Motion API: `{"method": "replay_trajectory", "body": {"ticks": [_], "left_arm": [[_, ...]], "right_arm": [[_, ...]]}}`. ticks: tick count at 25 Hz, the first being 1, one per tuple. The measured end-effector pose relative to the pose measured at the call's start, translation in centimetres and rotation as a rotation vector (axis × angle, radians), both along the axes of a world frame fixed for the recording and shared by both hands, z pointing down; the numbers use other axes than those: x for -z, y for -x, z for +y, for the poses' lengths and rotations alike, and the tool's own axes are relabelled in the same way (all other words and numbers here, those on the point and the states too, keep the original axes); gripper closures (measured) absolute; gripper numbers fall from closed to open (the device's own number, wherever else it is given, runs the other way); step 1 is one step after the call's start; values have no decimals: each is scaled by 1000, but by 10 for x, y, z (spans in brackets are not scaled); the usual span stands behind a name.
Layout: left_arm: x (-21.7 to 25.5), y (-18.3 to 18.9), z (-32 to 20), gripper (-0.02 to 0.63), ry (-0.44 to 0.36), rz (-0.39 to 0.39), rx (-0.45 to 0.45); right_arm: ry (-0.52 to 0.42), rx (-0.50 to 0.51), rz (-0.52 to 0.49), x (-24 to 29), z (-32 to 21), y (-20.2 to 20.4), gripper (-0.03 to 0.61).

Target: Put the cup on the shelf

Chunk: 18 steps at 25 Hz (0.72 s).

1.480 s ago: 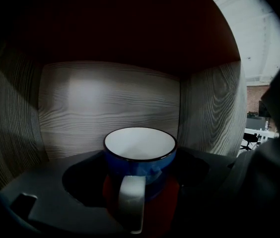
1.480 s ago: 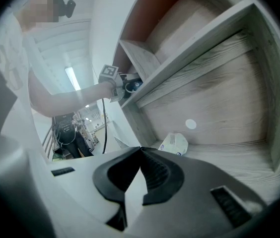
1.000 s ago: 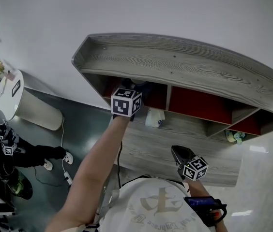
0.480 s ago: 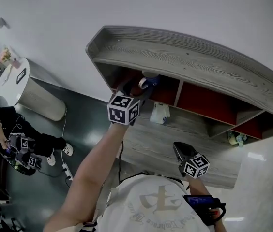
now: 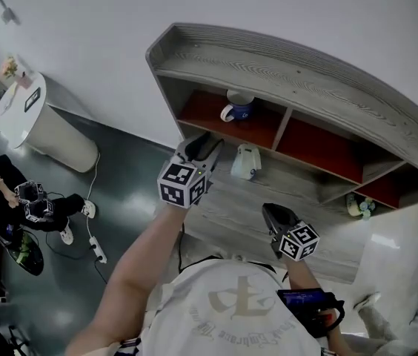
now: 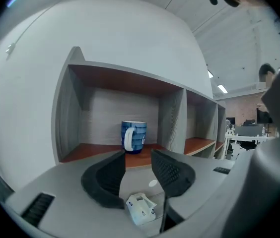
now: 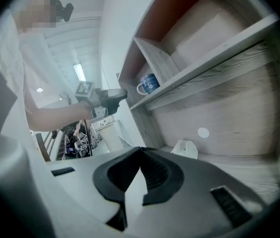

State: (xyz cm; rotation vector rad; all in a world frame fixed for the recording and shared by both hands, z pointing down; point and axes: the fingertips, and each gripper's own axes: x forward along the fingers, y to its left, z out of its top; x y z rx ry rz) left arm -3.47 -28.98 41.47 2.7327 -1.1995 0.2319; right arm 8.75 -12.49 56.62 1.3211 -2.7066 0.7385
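We see the cup upright in the leftmost compartment of the shelf, handle toward us, so placing looks done.

The left hand-held gripper hangs in front of that compartment, well clear of the cup. Its jaws are part spread, have just been closing, w/ nothing between them. The right hand-held gripper sits low over the worktop, jaws pressed together, empty.

Risks as we judge them:
- Any push fwd by the left one could catch the handle, since it faces out, and spin or drag the cup toward the shelf edge.
- The small white object lies on the worktop just below the left jaws; a drop of the hand could knock it.
- The right one is near it too, so a careless sweep could hit it.
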Motion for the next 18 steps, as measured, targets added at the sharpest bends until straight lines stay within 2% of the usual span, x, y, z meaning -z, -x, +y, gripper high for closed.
{"method": "replay_trajectory", "body": {"ticks": [12, 17, 18], "left_arm": [[-51, 48, 68, 576, 73, 33, 51], [-82, 59, 102, 578, 116, 31, 44], [-87, 61, 107, 609, 122, 34, 46]], "right_arm": [[-32, 44, 23, 15, -3, 26, 574], [-42, 59, 31, 18, -2, 34, 574], [-45, 63, 33, 19, -2, 35, 574]]}}
